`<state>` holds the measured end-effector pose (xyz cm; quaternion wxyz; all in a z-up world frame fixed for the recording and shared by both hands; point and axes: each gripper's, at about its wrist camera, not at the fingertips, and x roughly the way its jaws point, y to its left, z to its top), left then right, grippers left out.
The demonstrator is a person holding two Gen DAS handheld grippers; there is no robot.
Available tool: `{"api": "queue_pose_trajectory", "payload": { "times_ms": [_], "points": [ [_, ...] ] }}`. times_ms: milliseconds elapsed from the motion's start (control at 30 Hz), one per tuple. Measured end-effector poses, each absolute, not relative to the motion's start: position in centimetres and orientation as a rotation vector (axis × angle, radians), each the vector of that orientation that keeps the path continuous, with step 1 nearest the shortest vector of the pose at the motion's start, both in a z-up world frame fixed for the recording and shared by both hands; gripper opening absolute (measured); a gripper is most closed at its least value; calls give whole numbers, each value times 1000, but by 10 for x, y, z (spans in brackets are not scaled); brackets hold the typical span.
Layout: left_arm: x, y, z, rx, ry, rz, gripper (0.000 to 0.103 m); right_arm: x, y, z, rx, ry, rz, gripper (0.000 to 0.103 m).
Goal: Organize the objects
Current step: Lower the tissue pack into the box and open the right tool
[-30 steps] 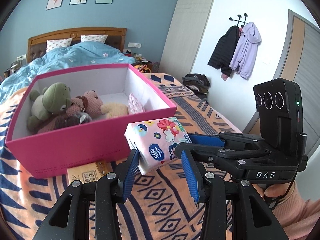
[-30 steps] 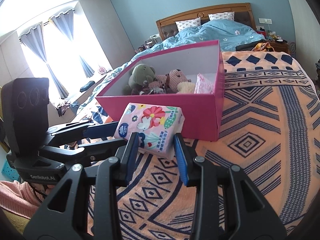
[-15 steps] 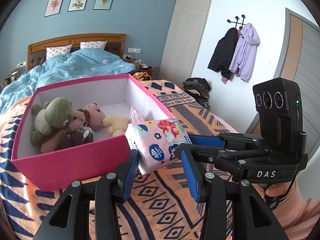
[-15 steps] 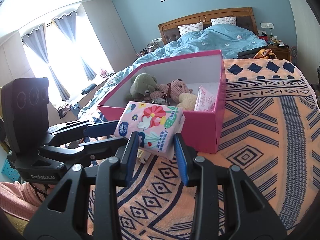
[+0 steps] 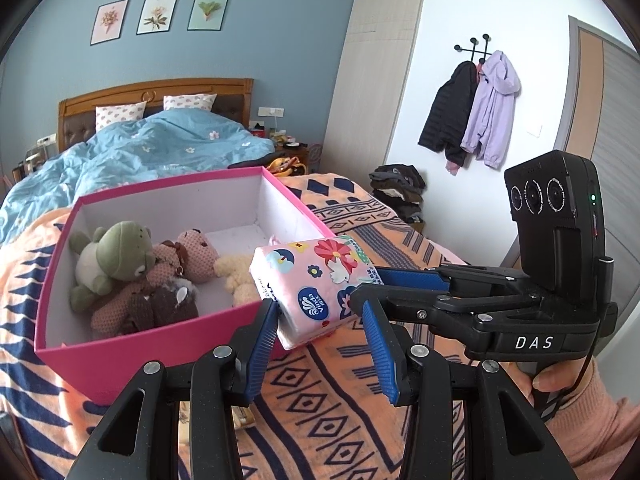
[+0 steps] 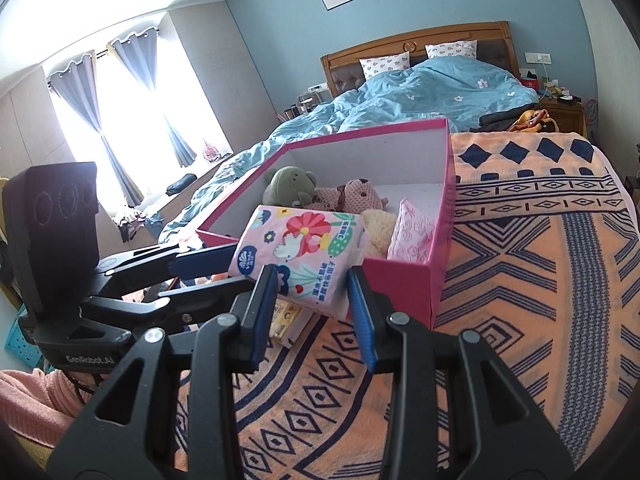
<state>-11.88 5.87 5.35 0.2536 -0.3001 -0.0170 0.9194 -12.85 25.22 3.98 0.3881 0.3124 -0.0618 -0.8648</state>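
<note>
Tissue pack (image 5: pixel 316 280): pink, printed with flowers and a bird, held in the air above the near right corner of the pink box, tilted with one end lower toward the bedspread.
Left gripper (image 5: pixel 320 344): blue-padded fingers (image 5: pixel 262 344) stand on either side of the pack's lower end; the left pad touches its corner, while the right pad shows a gap from the wrapper, so I cannot tell whether it truly clamps.
Right gripper (image 6: pixel 314 312): fingers sit close on both sides of the pack's near end and appear pressed against the wrapper, gripping it.
Pink box (image 5: pixel 168 344): open, white inside, resting on the bedspread near the foot end of the bed.
Box contents: a green plush frog (image 5: pixel 116 256) at the left end, brown and pink plush bears (image 5: pixel 176 268) against it in the middle, a cream plush (image 5: pixel 236 276) beside them, and a small pink patterned packet (image 6: pixel 412 232) leaning against the right wall.
Bedspread (image 6: pixel 520 300): orange with dark blue geometric bands, covering the foot half of the bed.
Blue duvet (image 5: pixel 160 152): bunched at the head end, behind the box.
Flat printed packet (image 6: pixel 286 316): lying on the bedspread just under the box's near edge, partly hidden by the grippers.
Jackets (image 5: pixel 476 108): black and lilac, hanging on wall hooks well apart from the bed.
</note>
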Motion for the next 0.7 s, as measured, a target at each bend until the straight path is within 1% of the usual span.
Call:
{"api": "queue_pose_trajectory", "payload": {
  "times_ms": [700],
  "points": [
    [-142, 60, 58, -819, -10, 2519, 44, -160, 249, 41, 815, -180, -2196, 39]
  ]
}}
